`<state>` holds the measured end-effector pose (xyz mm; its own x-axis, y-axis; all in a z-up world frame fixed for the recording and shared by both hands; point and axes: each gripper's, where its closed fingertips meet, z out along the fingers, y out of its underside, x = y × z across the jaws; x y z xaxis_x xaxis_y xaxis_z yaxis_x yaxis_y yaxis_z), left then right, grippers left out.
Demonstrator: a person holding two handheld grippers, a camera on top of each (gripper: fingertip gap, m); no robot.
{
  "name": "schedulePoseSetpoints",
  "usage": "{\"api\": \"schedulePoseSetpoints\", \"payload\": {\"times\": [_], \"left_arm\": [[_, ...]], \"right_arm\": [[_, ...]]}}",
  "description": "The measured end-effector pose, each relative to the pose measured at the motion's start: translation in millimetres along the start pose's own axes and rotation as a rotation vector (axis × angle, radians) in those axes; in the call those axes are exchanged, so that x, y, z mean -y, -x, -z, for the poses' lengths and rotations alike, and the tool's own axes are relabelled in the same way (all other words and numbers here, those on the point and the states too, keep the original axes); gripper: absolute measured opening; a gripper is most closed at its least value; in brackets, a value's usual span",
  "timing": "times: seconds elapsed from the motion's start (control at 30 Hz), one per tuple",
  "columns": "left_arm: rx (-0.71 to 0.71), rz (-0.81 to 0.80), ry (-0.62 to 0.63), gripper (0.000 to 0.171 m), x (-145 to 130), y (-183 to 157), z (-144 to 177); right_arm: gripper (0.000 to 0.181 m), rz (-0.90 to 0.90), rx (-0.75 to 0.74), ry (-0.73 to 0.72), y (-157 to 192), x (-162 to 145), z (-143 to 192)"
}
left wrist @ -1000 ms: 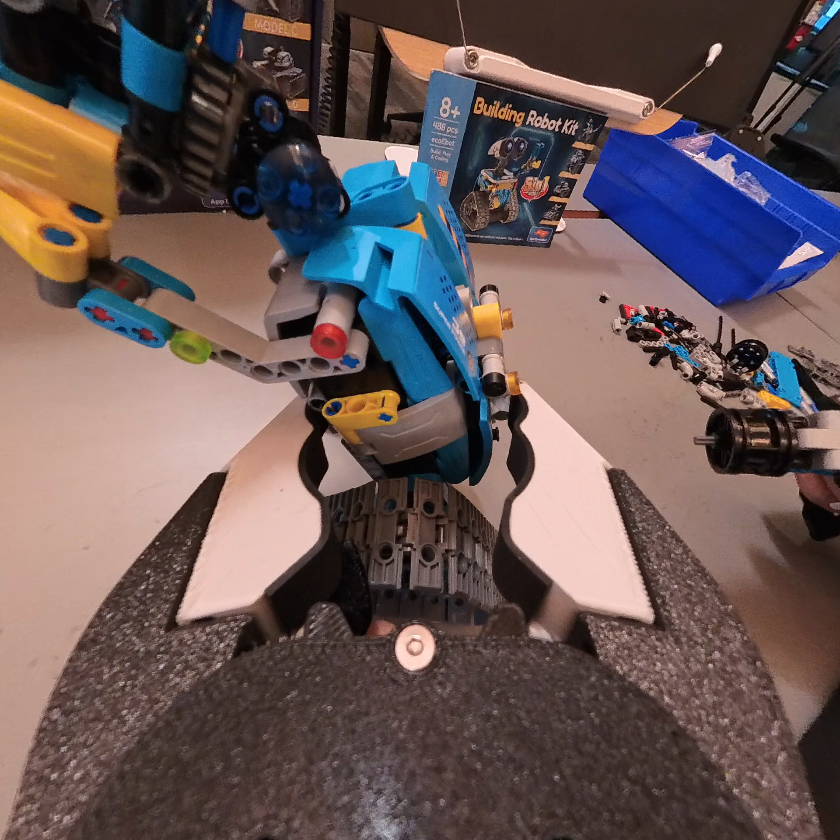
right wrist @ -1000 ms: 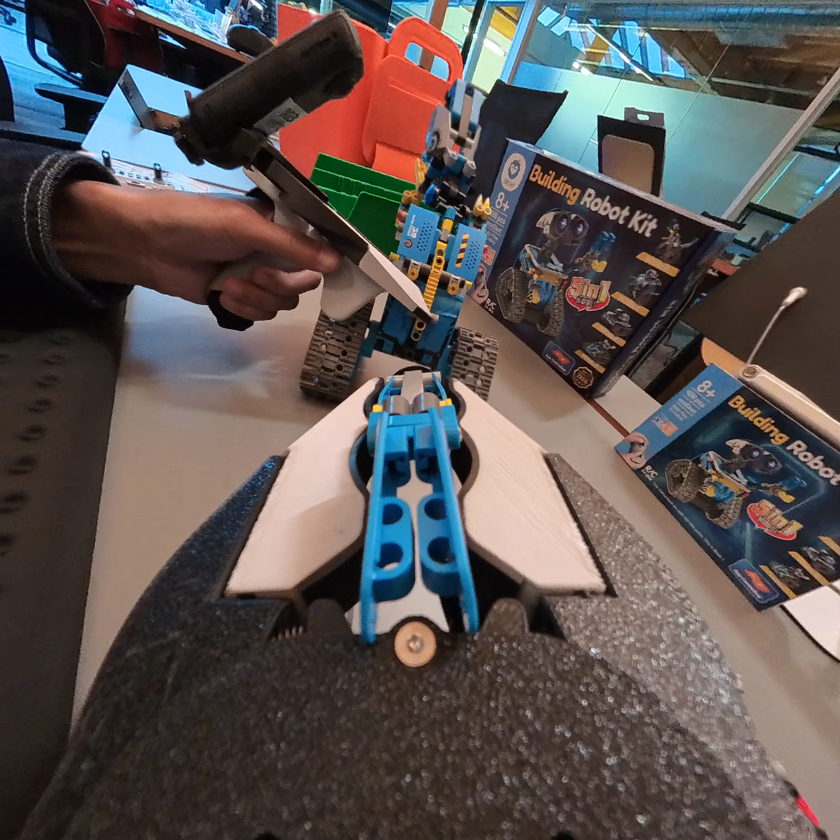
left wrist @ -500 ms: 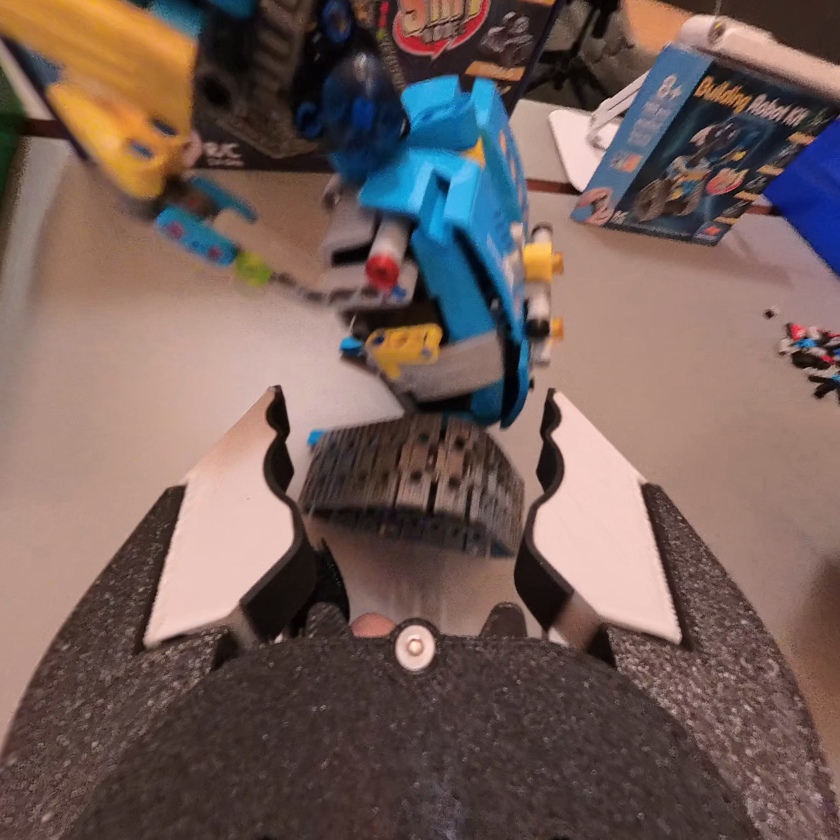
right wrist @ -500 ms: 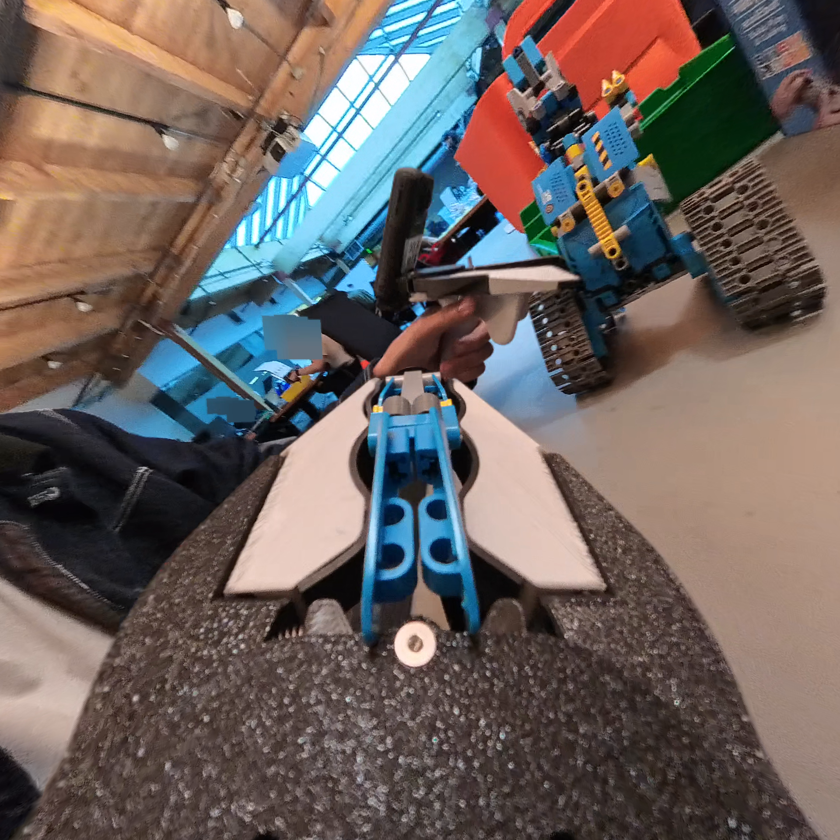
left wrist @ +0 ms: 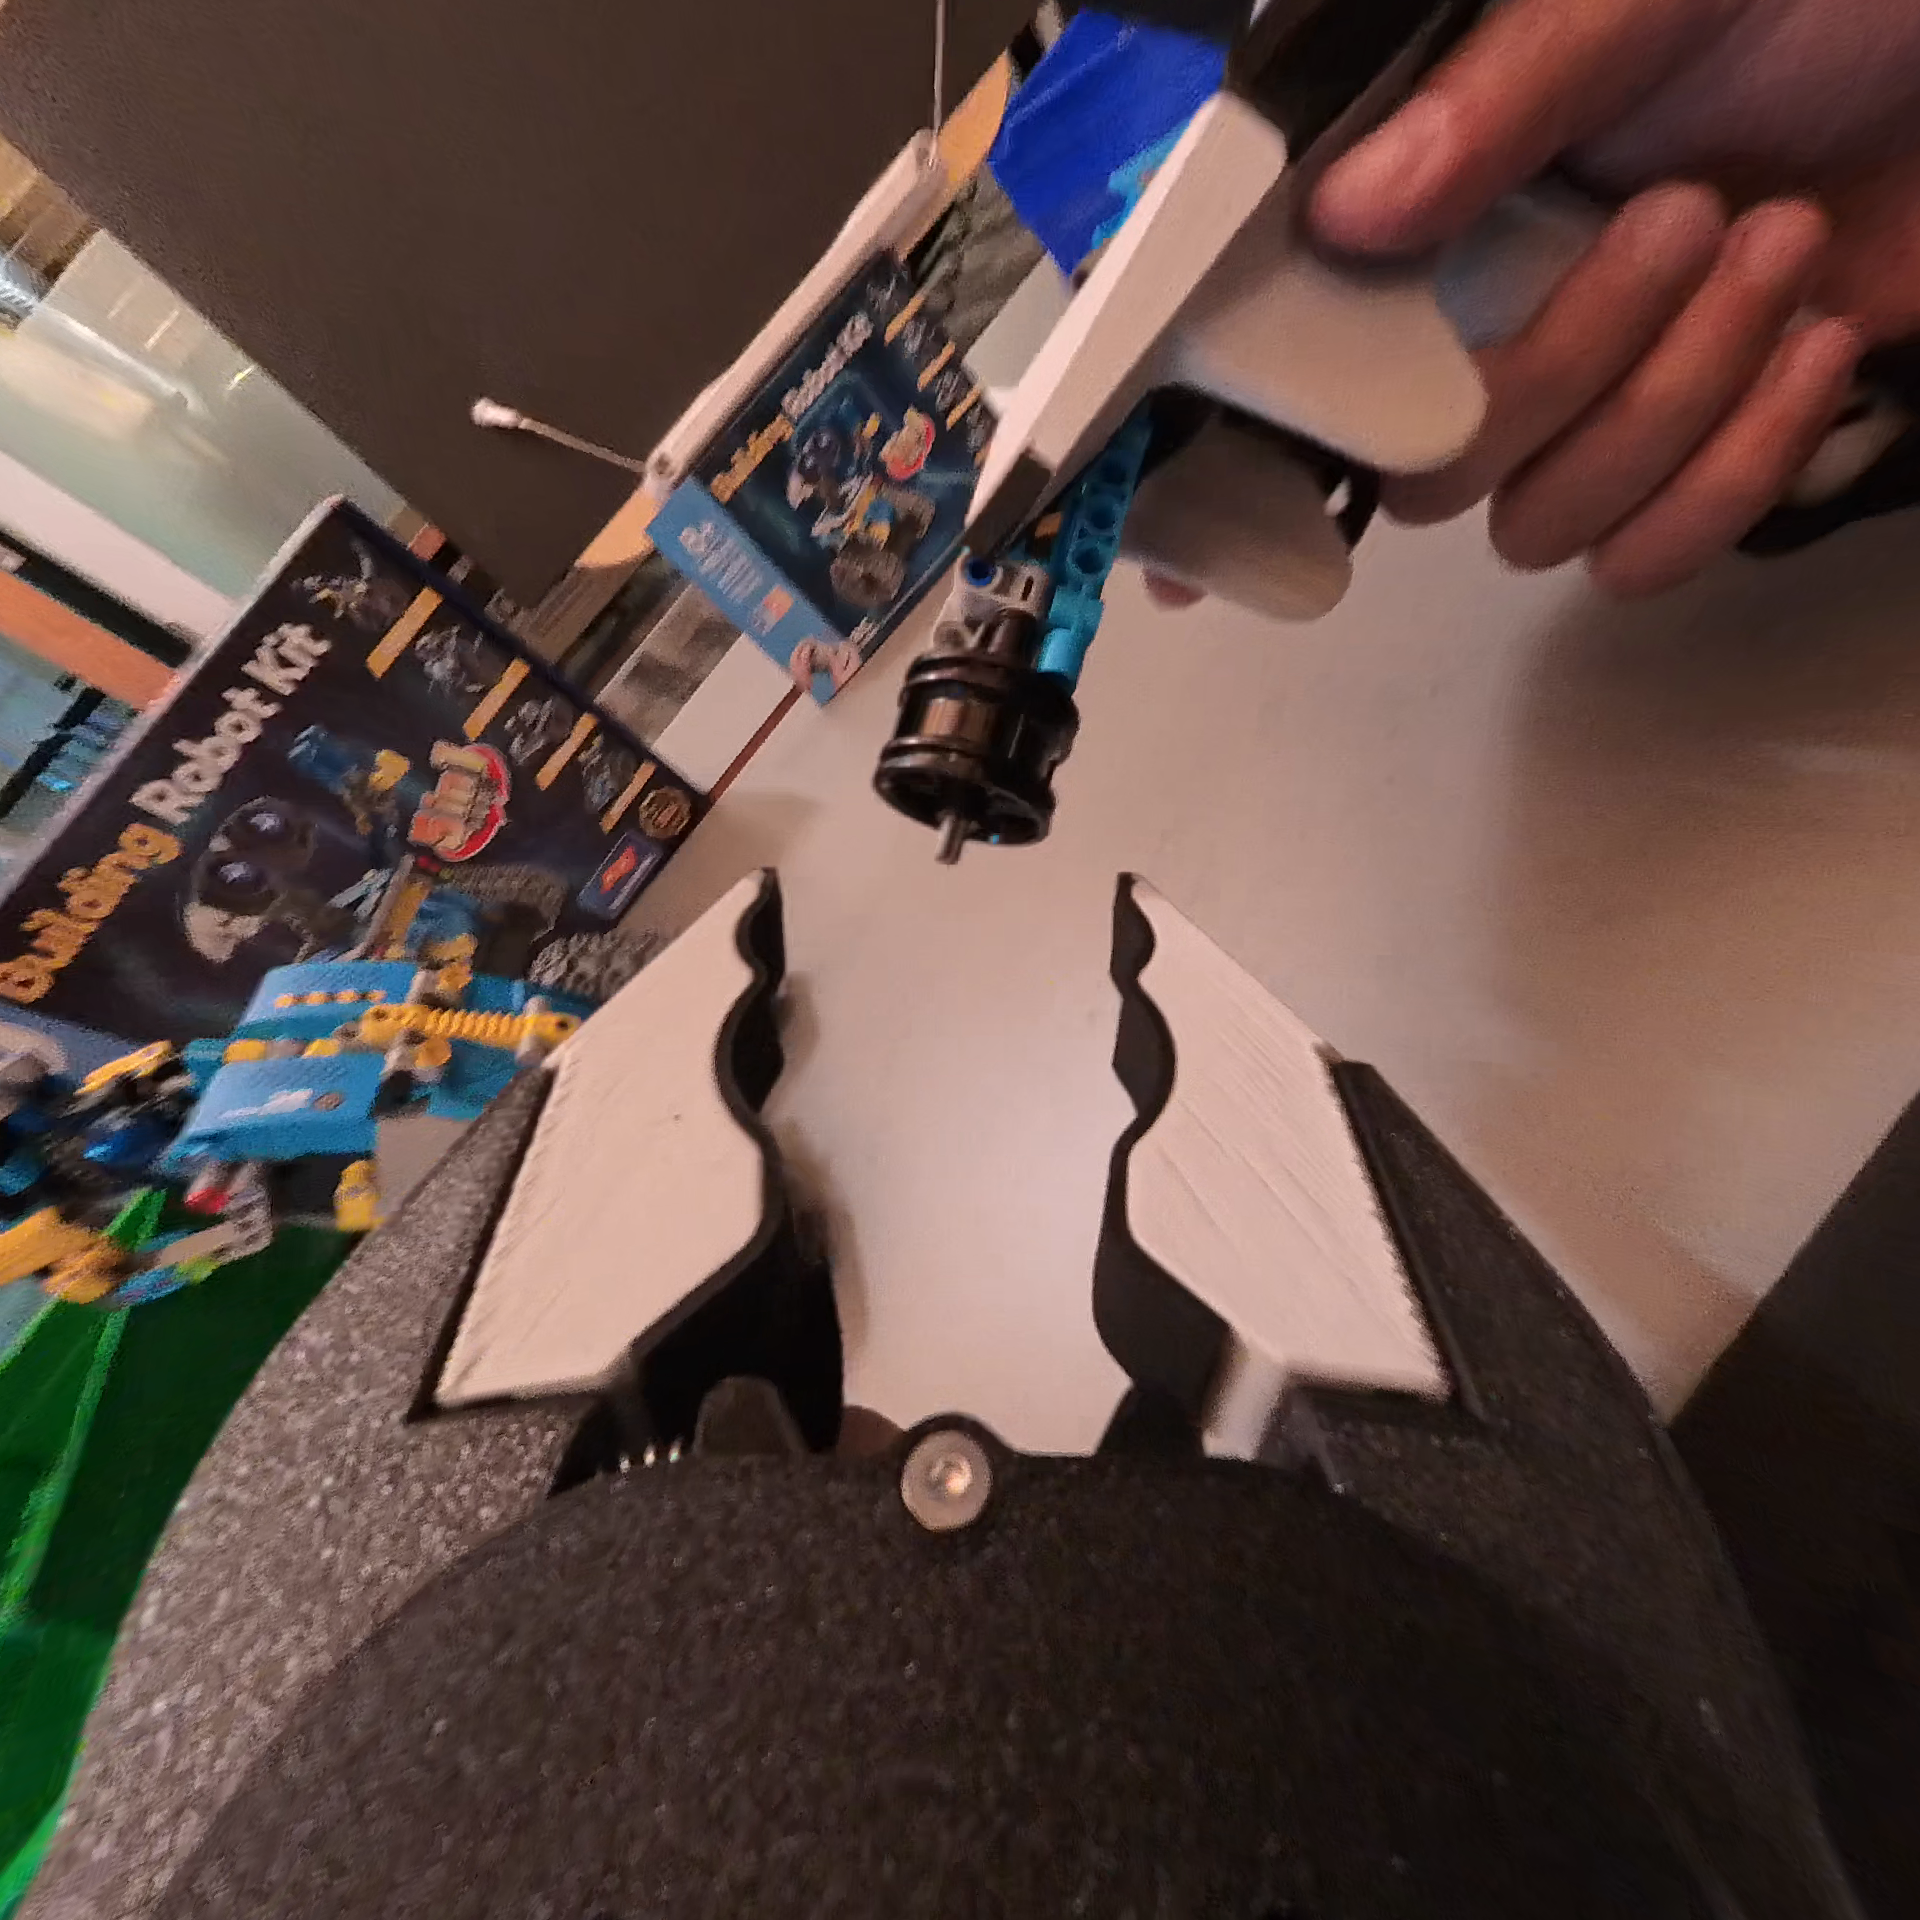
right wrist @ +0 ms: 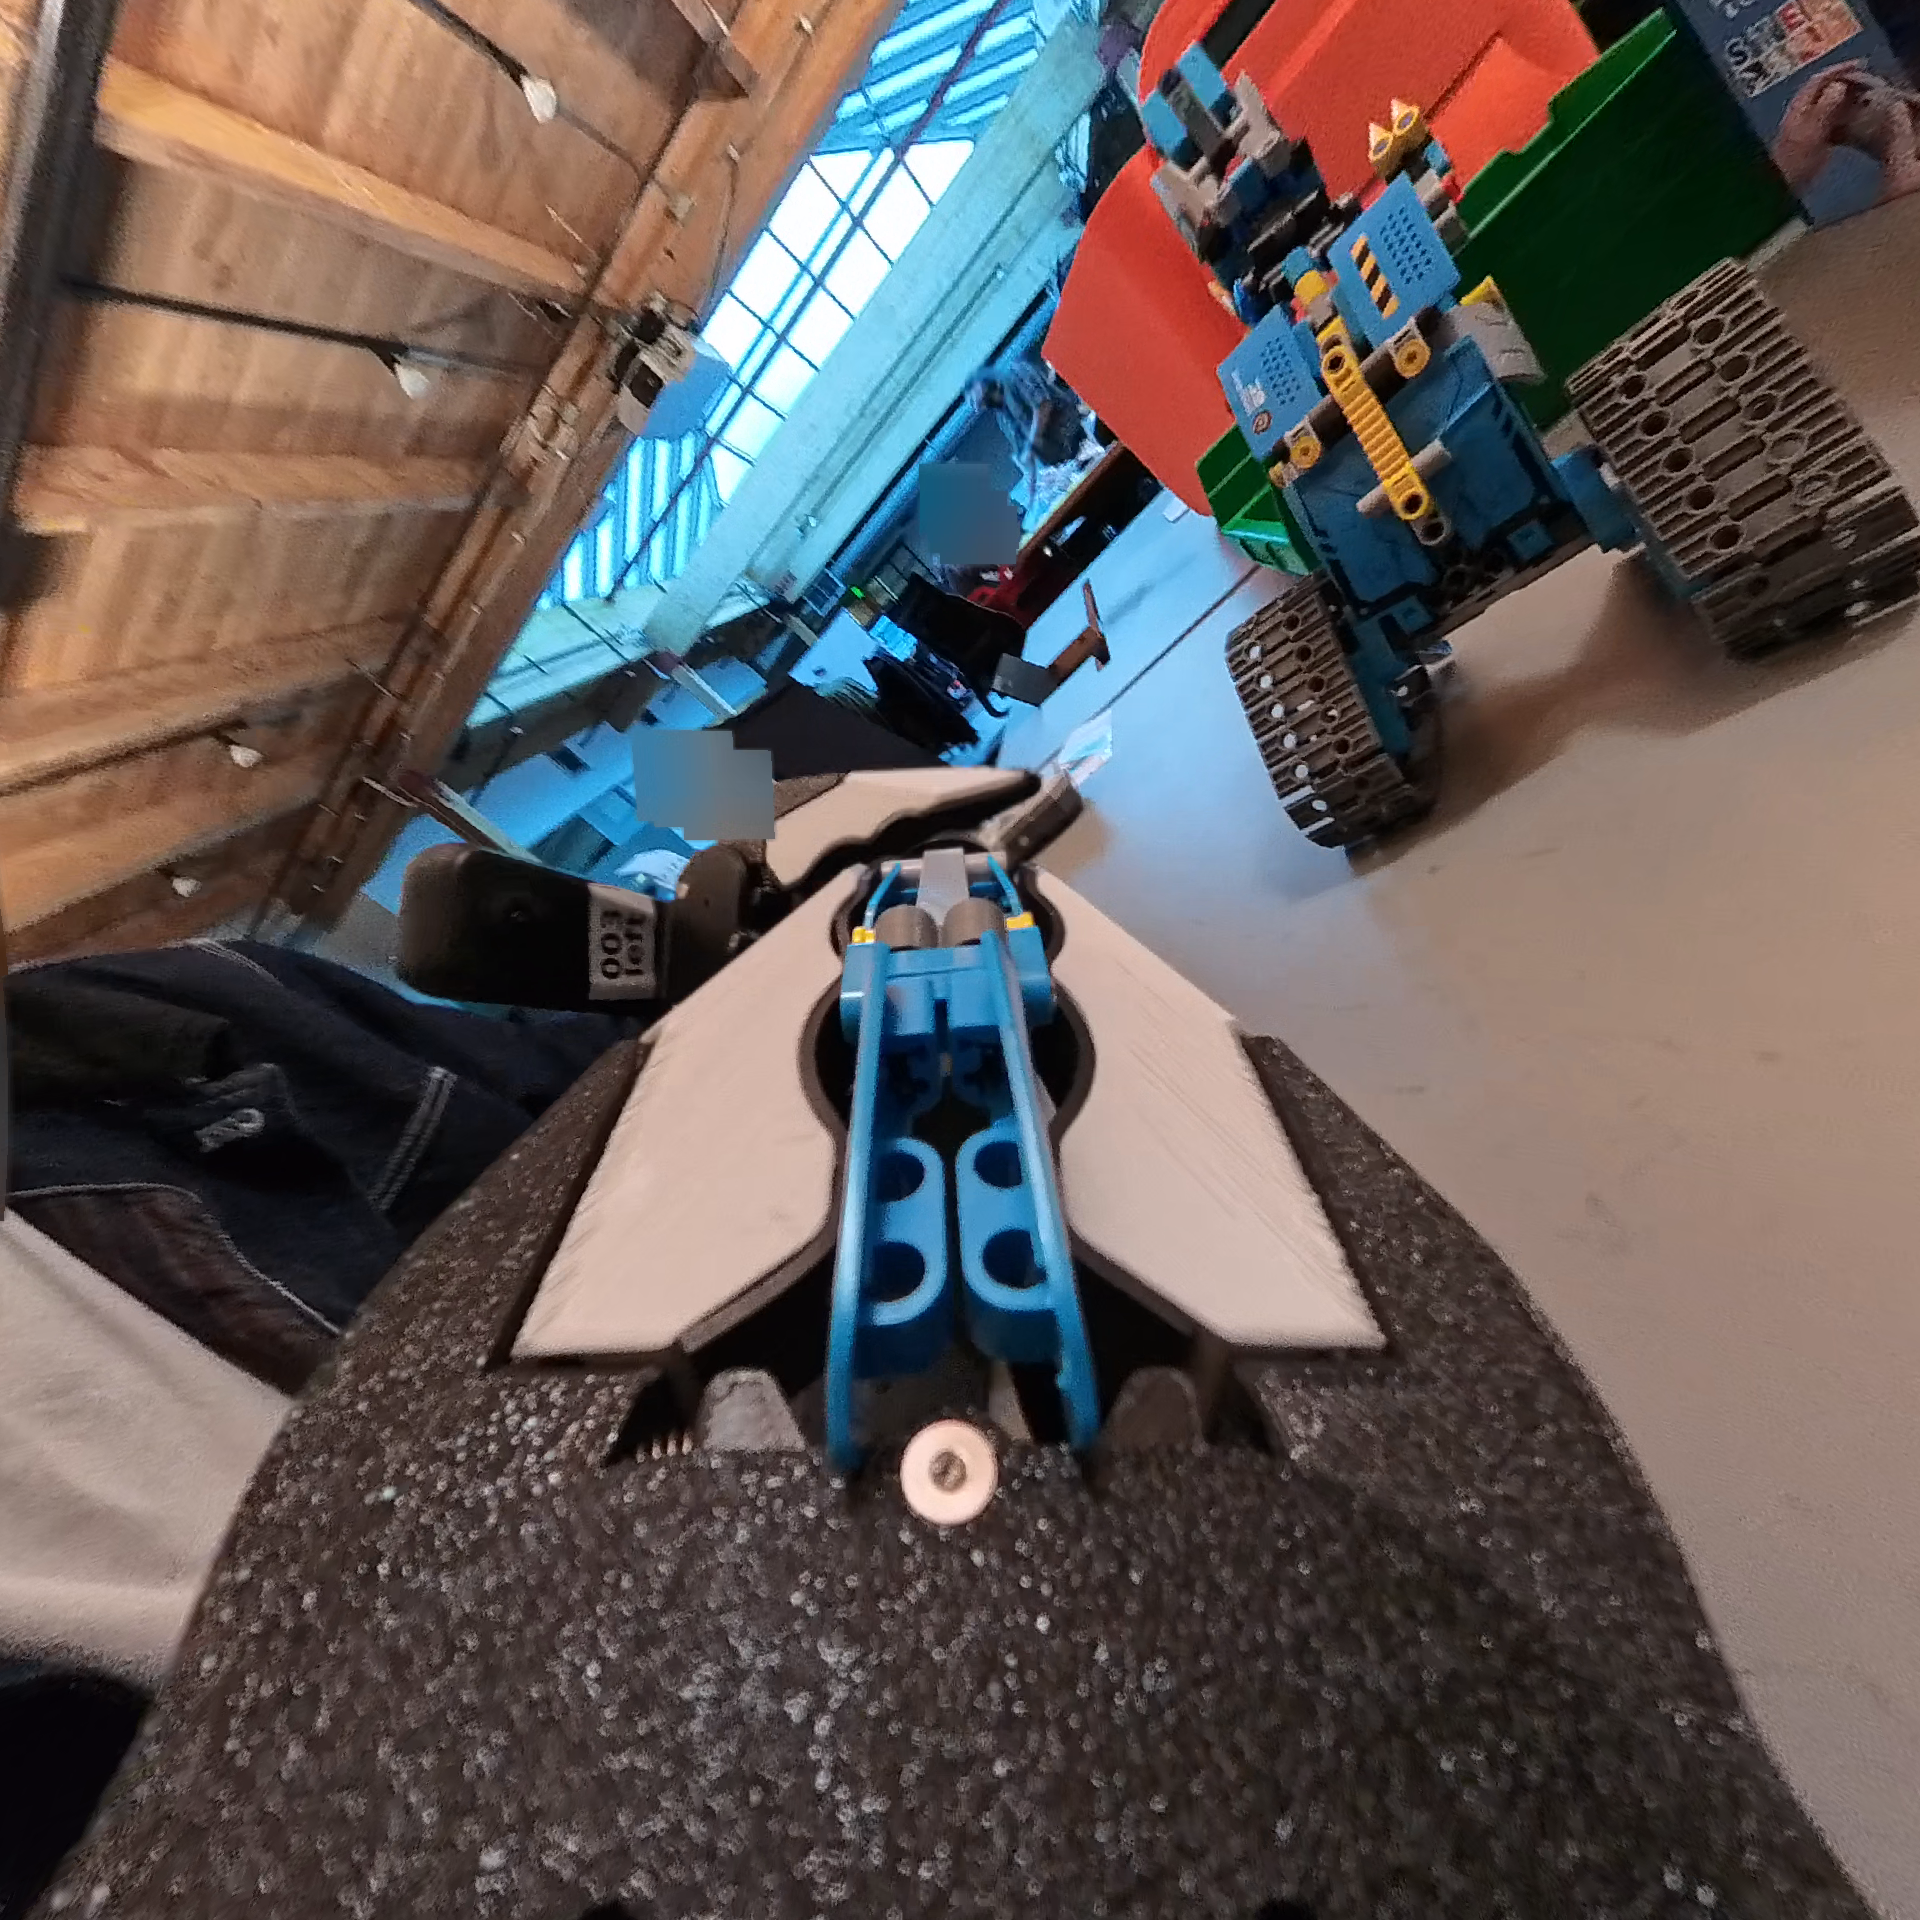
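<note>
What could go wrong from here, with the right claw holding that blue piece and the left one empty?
1. The blue beam assembly is pinched lengthwise in the right claw, with its black wheel hub hanging past the tips; it could pivot or slip.
2. The left claw, open, sits just under that hub; they could collide.
3. The tracked robot stands unheld on the table.

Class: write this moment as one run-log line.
left gripper: open, empty | right gripper: shut on blue wheel assembly | tracked robot model: on table

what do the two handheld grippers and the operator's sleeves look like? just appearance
Both grippers, left and right, match: speckled black foam-textured body, one silver screw at centre, two white wedge fingers with scalloped black inner edges. The right has a white pistol handle. Dark stitched sleeve.
</note>
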<state>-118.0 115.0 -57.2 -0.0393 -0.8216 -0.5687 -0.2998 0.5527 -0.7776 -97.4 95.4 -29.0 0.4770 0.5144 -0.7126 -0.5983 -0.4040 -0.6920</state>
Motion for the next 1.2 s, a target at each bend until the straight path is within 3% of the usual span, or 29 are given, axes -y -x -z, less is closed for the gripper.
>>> {"api": "schedulePoseSetpoints", "payload": {"times": [0.1,0.33,0.53,0.67,1.07,1.2], "left_arm": [[-0.057,0.147,-0.146,0.033,21.1,1.0,5.0],[-0.235,0.399,-0.316,0.002,34.7,-8.8,18.5],[-0.353,0.520,-0.415,0.004,42.8,-4.2,35.2],[-0.361,0.502,-0.420,0.011,44.0,-6.3,37.3],[-0.378,0.486,-0.391,0.006,38.3,-12.2,33.2],[-0.370,0.464,-0.415,0.006,39.4,-10.1,32.3]], "right_arm": [[0.025,-0.059,0.072,-0.038,6.7,6.4,4.6],[0.025,-0.122,0.170,-0.063,16.6,10.3,7.3],[0.025,-0.148,0.225,-0.041,22.3,6.9,7.9],[0.025,-0.146,0.238,-0.004,24.4,-0.3,4.5],[0.025,-0.145,0.211,0.040,20.4,-8.9,1.1],[0.026,-0.071,0.188,0.030,24.8,-9.6,-2.3]]}}
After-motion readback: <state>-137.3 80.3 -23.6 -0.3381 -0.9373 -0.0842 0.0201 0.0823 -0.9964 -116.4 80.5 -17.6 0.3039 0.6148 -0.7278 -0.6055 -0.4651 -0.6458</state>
